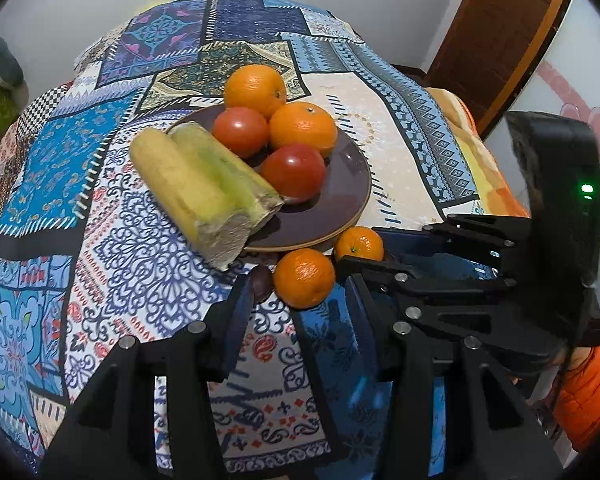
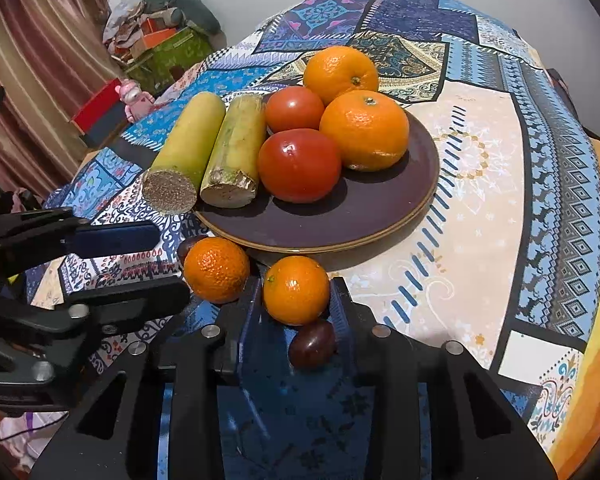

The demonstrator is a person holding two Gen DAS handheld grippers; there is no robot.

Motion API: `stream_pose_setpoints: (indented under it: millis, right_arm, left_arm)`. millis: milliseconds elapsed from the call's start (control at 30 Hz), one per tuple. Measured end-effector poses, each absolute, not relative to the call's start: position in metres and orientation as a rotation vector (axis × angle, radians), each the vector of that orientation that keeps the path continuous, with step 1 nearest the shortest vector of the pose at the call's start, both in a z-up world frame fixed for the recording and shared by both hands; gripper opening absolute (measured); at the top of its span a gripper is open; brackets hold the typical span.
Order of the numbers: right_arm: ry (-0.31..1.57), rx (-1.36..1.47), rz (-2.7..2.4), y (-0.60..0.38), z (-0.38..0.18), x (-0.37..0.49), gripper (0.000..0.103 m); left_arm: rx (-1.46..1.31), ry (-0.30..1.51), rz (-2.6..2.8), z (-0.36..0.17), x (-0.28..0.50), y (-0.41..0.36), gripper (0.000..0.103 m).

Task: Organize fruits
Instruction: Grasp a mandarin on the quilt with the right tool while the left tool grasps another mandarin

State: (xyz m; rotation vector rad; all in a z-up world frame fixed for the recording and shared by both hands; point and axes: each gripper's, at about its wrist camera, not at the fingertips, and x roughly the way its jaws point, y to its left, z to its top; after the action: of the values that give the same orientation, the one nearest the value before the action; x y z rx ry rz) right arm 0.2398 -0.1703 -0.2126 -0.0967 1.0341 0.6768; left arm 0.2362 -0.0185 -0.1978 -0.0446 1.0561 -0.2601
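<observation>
A dark purple plate holds two oranges, two tomatoes and two sugarcane pieces leaning over its left rim. Two small mandarins lie on the cloth in front of the plate. My left gripper is open, with one mandarin between its fingertips and a dark plum beside it. My right gripper is shut on the other mandarin. A dark plum lies under it.
A patchwork patterned tablecloth covers the round table. A brown door stands at the right. A green box with clutter and a pink toy are beyond the table's left edge.
</observation>
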Motion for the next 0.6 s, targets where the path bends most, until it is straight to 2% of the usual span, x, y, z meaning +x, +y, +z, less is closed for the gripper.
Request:
stream_pose_setpoints:
  millis: [333, 533, 600]
  right_arm:
    - [0.976, -0.078, 0.637, -0.2, -0.193, 0.241, 0.032]
    - [0.977, -0.056, 0.619, -0.209, -0.192, 0.242, 0.032]
    - [0.978, -0.047, 0.616, -0.211, -0.192, 0.242, 0.032]
  left_arm:
    - [0.009, 1.063, -0.244, -0.21, 0.25, -0.036, 0.048]
    - [0.044, 1.056, -0.219, -0.215, 0.253, -0.039, 0.037]
    - [0.044, 1.055, -0.227, -0.215, 0.253, -0.038, 0.037]
